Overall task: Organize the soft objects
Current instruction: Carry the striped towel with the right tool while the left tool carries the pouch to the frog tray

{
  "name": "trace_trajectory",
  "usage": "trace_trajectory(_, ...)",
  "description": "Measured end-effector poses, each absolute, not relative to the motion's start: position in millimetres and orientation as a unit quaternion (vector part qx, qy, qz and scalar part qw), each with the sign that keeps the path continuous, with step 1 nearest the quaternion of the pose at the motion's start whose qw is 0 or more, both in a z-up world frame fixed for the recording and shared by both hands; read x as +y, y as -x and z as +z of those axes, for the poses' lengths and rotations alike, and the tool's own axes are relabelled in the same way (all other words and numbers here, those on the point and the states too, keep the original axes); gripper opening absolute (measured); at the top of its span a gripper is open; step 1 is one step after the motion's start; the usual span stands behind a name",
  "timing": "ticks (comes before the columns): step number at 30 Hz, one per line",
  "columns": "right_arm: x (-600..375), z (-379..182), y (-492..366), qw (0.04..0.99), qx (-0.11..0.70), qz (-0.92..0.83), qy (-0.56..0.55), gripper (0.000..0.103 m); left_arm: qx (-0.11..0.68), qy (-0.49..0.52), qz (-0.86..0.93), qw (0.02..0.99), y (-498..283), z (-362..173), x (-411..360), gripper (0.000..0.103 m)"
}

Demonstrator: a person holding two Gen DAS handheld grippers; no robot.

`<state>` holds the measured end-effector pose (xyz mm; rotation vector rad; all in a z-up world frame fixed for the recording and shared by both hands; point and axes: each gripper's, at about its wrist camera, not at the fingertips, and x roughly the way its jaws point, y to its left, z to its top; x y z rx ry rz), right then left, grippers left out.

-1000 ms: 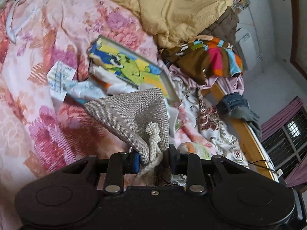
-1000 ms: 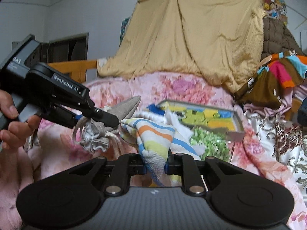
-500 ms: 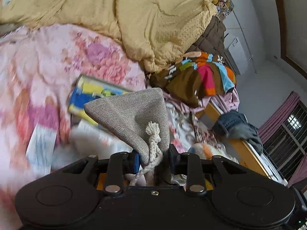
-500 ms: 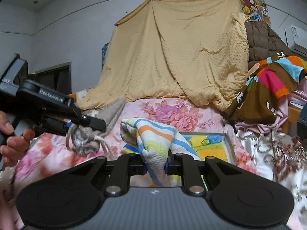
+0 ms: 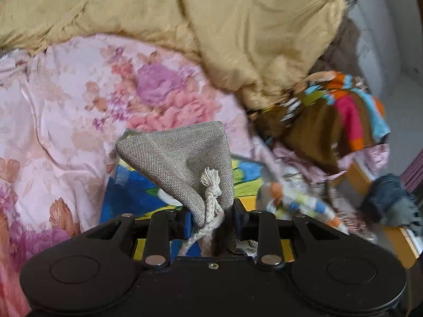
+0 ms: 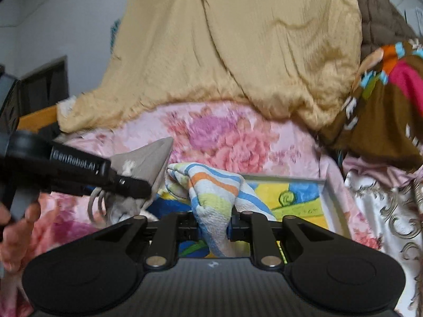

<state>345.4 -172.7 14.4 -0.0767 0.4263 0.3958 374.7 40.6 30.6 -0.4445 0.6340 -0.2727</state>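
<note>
My left gripper (image 5: 211, 218) is shut on a grey woven drawstring pouch (image 5: 182, 158), whose knotted white cord (image 5: 211, 187) hangs between the jaws. My right gripper (image 6: 213, 222) is shut on a striped towel (image 6: 211, 187) with orange, blue and green bands. Both are held above a colourful tray (image 6: 298, 198) that lies on the pink floral bedspread (image 6: 224, 132). In the right wrist view the left gripper (image 6: 134, 185) comes in from the left with the pouch (image 6: 148, 155), just beside the towel. From the left wrist view the striped towel (image 5: 298, 200) shows at the right.
A yellow blanket (image 5: 238, 26) is heaped at the back of the bed. A brown cloth with bright patches (image 5: 338, 116) lies to the right. Denim clothing (image 5: 394, 203) rests on the wooden bed frame (image 5: 362, 177). A person's hand (image 6: 18, 227) holds the left gripper's handle.
Both grippers have swept across the bed toward the yellow blanket, still holding pouch and towel. The tray now lies right under them; the loose papers and cloths have left the view.
</note>
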Motion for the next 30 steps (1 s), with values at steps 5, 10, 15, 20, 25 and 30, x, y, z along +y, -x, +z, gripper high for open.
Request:
trace_trajectory(5,-164,-1,-381,0.948,0.254,0.186,0.048,0.018,0.345,0.219,-0.11,0.906,-409,-1,47,0.031)
trace_trajectory(10,-154,-17,-403,0.934,0.305,0.178,0.051,0.018,0.373,0.208,-0.097,0.899,-430,-20,46,0.032)
trace_trajectory(15,-148,-24,-406,0.926,0.329,0.176,0.057,0.021,0.405,0.189,-0.105,0.889,-434,-31,40,0.034)
trace_trajectory(20,-146,-22,-405,0.923,0.34,0.173,0.058,0.034,0.412,0.199,-0.1,0.884,-434,-32,42,0.039)
trace_trajectory(25,-149,-17,-403,0.922,0.343,0.17,0.058,0.046,0.406,0.203,-0.095,0.886,-428,-26,48,0.06)
trace_trajectory(30,-158,-6,-393,0.925,0.337,0.171,0.045,0.059,0.394,0.211,-0.089,0.89,-417,-13,56,0.072)
